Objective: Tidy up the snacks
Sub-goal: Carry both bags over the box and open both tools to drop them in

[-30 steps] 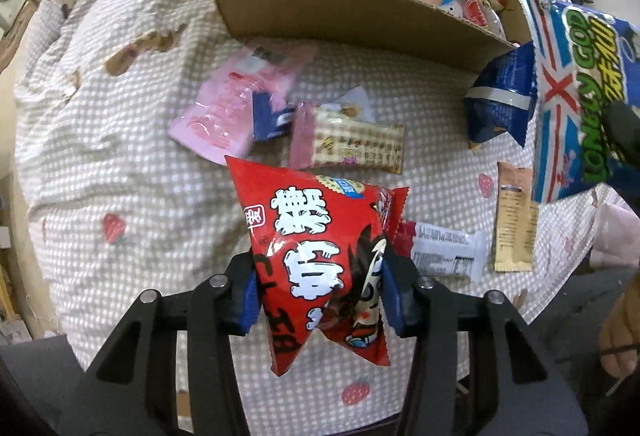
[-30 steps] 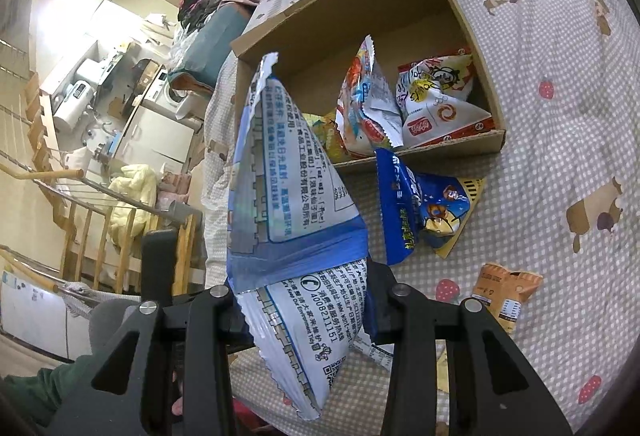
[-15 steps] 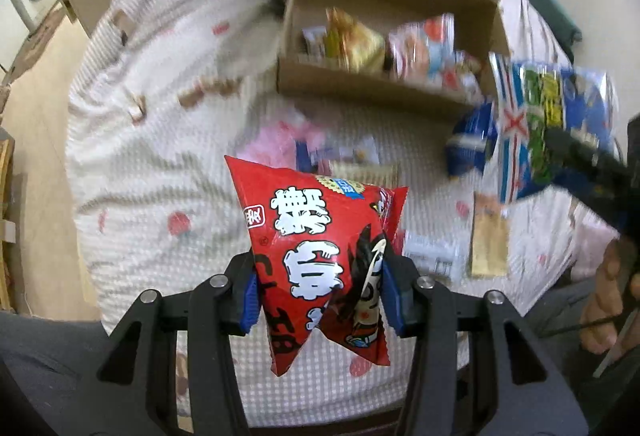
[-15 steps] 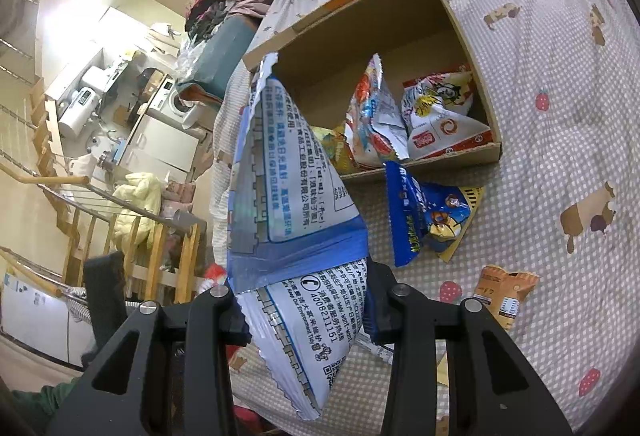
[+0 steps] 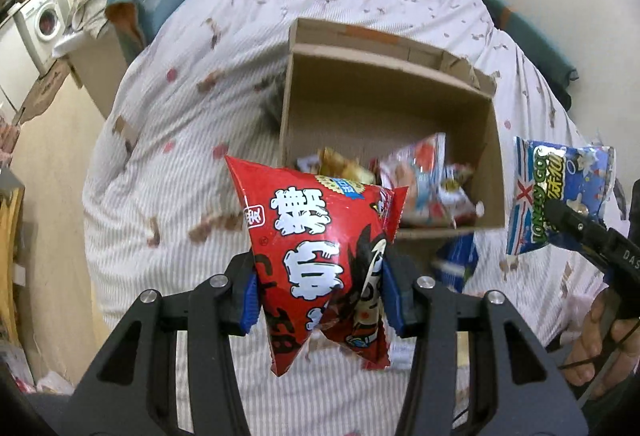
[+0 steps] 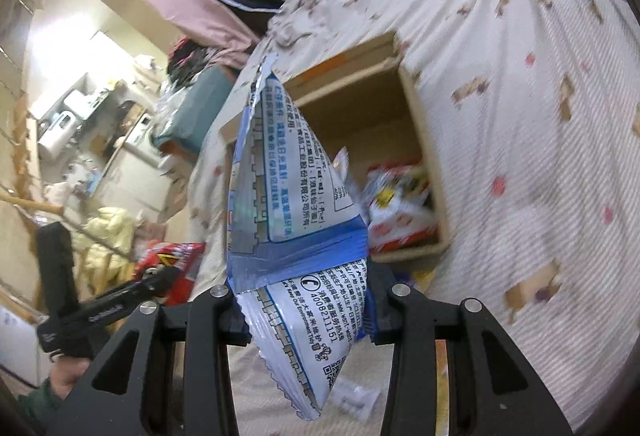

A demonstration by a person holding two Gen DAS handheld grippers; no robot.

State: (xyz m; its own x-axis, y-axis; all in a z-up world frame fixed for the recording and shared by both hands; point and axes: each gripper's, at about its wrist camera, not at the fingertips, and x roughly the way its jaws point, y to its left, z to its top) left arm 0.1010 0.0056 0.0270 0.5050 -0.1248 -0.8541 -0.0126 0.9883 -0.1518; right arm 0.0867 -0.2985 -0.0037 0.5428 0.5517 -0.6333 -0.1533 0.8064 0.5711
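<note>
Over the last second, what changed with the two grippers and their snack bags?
Both grippers lifted away from the bed, bringing the whole cardboard box into view. Unchanged: left gripper clamps the red bag, right gripper the blue-and-white bag.

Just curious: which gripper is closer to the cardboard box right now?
Hard to call. The left gripper and right gripper each hold a snack bag up on the cardboard box's near side.

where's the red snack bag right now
In the left wrist view the red snack bag sits centre frame, pinched in the left gripper above the bed, just short of the cardboard box.
</note>
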